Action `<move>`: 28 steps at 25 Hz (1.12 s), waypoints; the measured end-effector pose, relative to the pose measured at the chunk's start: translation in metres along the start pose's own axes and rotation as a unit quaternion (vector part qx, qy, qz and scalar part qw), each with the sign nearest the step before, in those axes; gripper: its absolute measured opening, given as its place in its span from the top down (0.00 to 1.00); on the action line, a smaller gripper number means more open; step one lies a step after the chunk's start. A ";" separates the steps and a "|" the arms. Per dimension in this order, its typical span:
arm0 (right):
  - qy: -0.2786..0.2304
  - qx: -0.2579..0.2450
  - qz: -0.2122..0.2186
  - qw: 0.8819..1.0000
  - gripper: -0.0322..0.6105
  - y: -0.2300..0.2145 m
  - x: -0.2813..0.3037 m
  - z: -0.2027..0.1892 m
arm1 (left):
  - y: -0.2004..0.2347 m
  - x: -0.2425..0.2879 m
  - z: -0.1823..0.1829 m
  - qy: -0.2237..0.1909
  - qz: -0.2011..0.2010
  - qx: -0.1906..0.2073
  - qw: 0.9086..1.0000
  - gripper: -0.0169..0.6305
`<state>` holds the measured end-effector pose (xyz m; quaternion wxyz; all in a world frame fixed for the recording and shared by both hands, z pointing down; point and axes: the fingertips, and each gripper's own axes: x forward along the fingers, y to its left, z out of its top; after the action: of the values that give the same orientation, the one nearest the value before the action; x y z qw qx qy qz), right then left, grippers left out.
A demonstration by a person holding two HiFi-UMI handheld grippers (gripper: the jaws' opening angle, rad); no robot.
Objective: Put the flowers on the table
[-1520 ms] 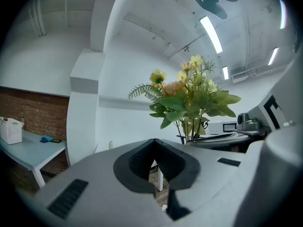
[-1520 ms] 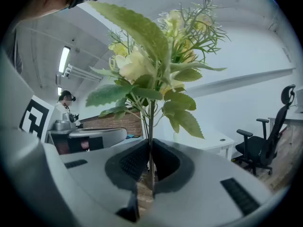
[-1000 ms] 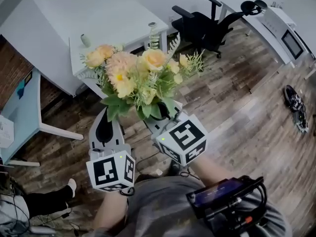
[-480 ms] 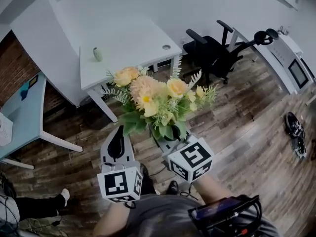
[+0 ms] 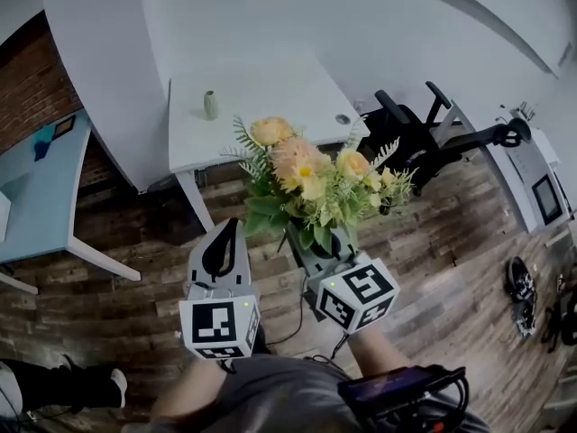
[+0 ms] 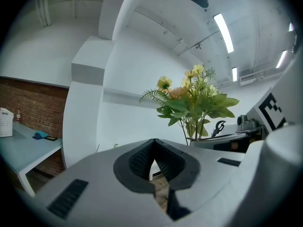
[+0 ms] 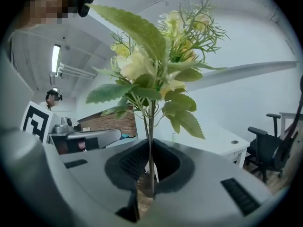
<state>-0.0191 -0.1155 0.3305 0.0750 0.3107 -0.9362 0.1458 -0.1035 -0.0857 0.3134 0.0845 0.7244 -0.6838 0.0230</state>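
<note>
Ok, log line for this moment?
right hand-held gripper: shut on flowers | left hand-held gripper: shut, empty | white table: ahead, flowers not yet placed

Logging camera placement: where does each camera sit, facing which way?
Left gripper view: on the left gripper, looking along its shut, empty fingers toward a white wall.
Right gripper view: on the right gripper, looking along fingers clamping the stem of the peach and yellow artificial flowers.
Head view: on the head, looking steeply down at white rectangular table; shows both grippers, forearms.
All share the flowers.
</note>
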 end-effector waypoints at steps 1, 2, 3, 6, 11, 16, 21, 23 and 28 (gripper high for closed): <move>0.001 -0.002 -0.001 1.000 0.91 0.003 0.019 0.006 | 0.018 0.008 0.004 -0.002 0.000 -0.003 1.000 0.97; 0.001 -0.004 -0.002 1.000 0.91 0.005 0.039 0.012 | 0.037 0.017 0.007 -0.003 -0.001 -0.005 1.000 0.97; 0.001 -0.007 -0.004 1.000 0.91 0.007 0.057 0.019 | 0.053 0.026 0.011 -0.003 -0.001 -0.008 1.000 0.97; -0.002 -0.015 -0.002 1.000 0.91 0.010 0.086 0.032 | 0.080 0.041 0.015 -0.007 0.002 -0.012 1.000 0.97; -0.012 -0.025 0.003 1.000 0.91 0.007 0.089 0.033 | 0.080 0.040 0.004 -0.012 0.007 -0.012 1.000 0.97; -0.017 -0.026 0.008 0.999 0.91 0.006 0.093 0.031 | 0.083 0.040 -0.009 -0.007 0.013 -0.015 1.000 0.97; -0.021 -0.022 0.019 0.999 0.91 0.008 0.093 0.033 | 0.084 0.032 -0.015 0.008 0.029 -0.013 0.999 0.97; -0.021 -0.019 0.024 0.999 0.91 0.009 0.091 0.033 | 0.084 0.027 -0.015 0.012 0.036 -0.011 0.999 0.97; -0.017 -0.021 0.031 0.999 0.91 -0.009 0.117 0.030 | 0.095 0.055 -0.020 0.025 0.049 -0.005 0.998 0.97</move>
<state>-0.1082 -0.1981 0.3310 0.0607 0.2821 -0.9496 0.1228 -0.1928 -0.1418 0.3499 0.1039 0.6885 -0.7165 0.0416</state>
